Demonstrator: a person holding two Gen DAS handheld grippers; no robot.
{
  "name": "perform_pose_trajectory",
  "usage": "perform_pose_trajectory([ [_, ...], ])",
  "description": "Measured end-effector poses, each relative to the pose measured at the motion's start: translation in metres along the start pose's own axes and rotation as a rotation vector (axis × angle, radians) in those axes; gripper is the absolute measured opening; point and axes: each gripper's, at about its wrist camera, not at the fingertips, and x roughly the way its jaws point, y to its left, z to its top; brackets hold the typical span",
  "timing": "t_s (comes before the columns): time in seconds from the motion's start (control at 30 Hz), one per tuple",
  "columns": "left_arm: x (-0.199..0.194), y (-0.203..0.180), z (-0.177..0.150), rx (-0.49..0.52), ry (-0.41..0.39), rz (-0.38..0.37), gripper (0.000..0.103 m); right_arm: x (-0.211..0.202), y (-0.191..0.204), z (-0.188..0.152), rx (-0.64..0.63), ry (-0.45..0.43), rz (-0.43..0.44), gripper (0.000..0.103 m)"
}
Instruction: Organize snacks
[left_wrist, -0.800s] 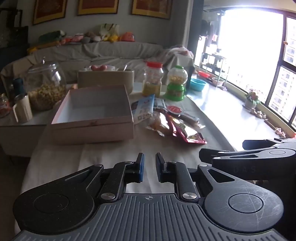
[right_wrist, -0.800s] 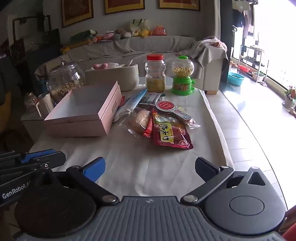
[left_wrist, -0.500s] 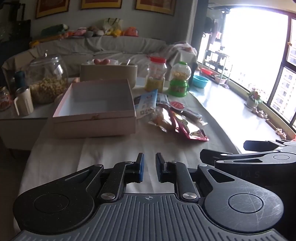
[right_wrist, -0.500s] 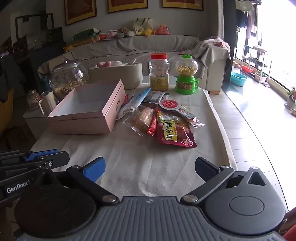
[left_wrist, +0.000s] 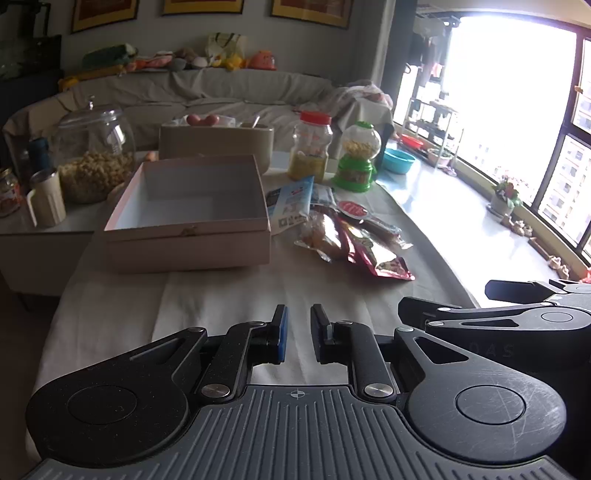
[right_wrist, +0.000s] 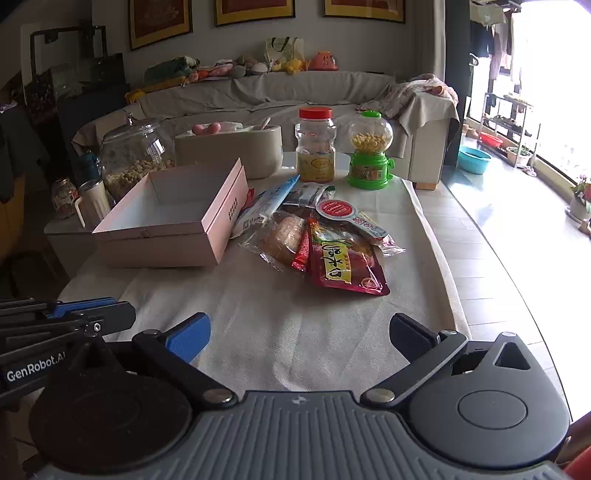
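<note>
An open, empty pink box (left_wrist: 188, 243) (right_wrist: 155, 247) stands on the cloth-covered table, left of a heap of snack packets. The heap holds a red pouch (right_wrist: 343, 262) (left_wrist: 380, 258), a clear bread packet (right_wrist: 280, 236) and a blue-white packet (right_wrist: 266, 206) (left_wrist: 291, 201) leaning on the box. My left gripper (left_wrist: 298, 332) hovers over the near cloth, short of the box, shut to a narrow gap with nothing in it. To its right, my right gripper (right_wrist: 299, 332) stands wide open and empty, short of the red pouch.
Behind the box are a glass jar of nuts (right_wrist: 133, 158), a beige container (right_wrist: 229, 151), a red-lidded jar (right_wrist: 315, 146) and a green candy dispenser (right_wrist: 369, 151). A white cup (right_wrist: 94, 201) sits at the left. The table's right edge (right_wrist: 443, 280) drops to tiled floor.
Both grippers have moved a little forward toward the box and the snacks, which now look closer. The jaws of both stand as before.
</note>
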Motion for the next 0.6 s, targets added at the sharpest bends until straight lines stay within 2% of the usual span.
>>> perform_pose_trajectory([
  [0.6,-0.0013,-0.0021,-0.0009,-0.001,0.003,-0.006,0.018,-0.0015,0.0001,-0.0008,0.011,-0.002,0.002,0.103],
])
